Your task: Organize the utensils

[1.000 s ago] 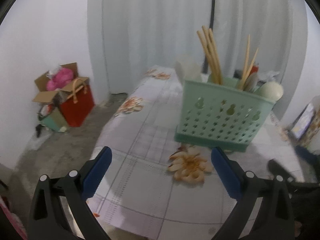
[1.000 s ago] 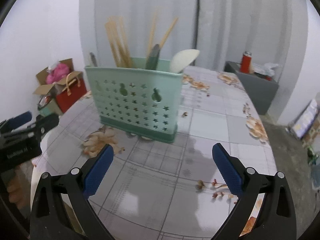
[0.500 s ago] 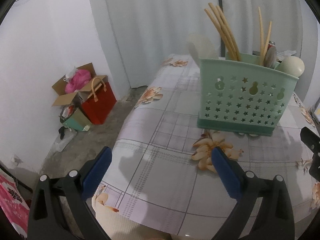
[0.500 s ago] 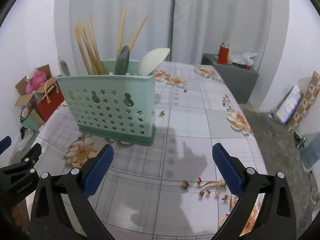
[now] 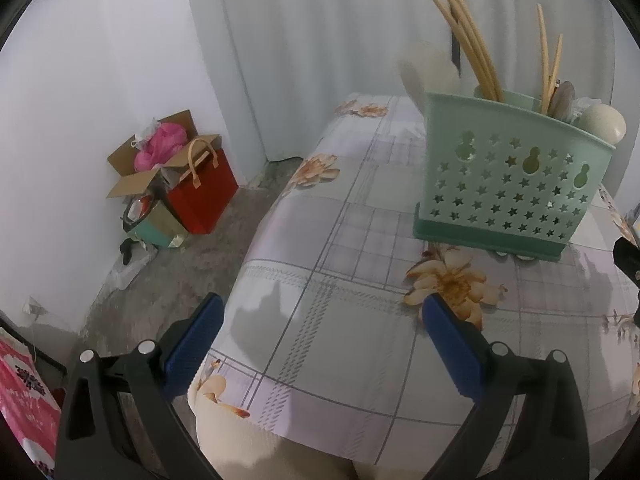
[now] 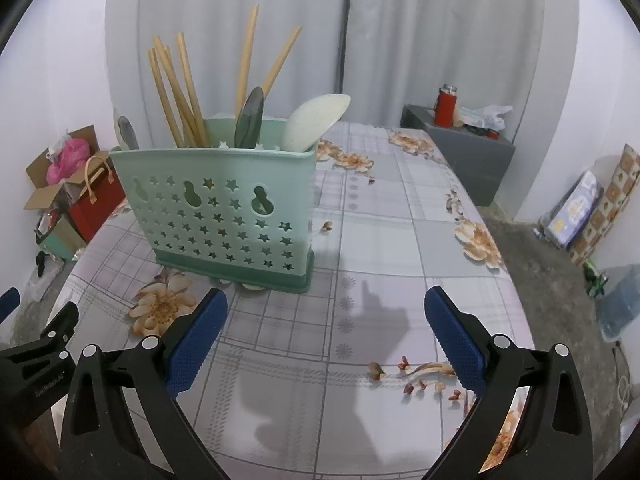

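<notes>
A mint green utensil caddy with star-shaped holes stands upright on the floral tablecloth. Several wooden chopsticks, a grey spoon and a cream spoon stick out of it. A pale blurred utensil shows behind its left end. My right gripper is open, empty, in front of the caddy and a little right. My left gripper is open, empty, over the table's near left corner. In the right wrist view the left gripper shows at the lower left.
On the floor to the left sit a red bag, a cardboard box with pink stuff and a pink package. A grey cabinet with a red flask stands past the table's far end. White curtains hang behind.
Both grippers have pulled back from the caddy and risen, so it looks smaller and more table shows. The left view has swung toward the table's left corner. Both stayed open.
</notes>
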Available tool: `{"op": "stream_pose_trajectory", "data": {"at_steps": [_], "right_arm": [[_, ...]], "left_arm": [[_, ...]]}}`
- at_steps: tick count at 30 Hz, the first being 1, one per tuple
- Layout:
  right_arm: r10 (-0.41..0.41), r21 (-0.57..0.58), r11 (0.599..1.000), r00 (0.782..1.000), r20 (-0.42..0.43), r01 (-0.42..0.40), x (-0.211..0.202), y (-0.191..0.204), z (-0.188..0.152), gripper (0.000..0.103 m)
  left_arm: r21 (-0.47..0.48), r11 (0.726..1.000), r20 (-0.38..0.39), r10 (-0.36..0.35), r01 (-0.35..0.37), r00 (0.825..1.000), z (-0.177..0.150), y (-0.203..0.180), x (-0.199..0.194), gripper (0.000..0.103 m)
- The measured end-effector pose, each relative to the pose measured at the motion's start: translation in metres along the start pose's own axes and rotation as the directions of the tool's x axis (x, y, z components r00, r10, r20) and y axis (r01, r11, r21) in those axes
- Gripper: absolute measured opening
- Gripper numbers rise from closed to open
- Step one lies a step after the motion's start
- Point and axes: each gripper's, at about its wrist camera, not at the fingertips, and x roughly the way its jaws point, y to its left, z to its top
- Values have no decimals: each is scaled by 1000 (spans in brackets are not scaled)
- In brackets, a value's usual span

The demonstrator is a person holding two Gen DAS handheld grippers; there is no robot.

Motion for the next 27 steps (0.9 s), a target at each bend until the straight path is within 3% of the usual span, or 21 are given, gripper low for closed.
{"op": "stream_pose_trajectory", "data": {"at_steps": [27], "right_arm": [[-6, 3, 1000, 1000, 2, 6, 0, -1, 0, 95]], "left_arm": [[-62, 998, -9, 17, -18, 1000, -3, 13, 2, 97]]}}
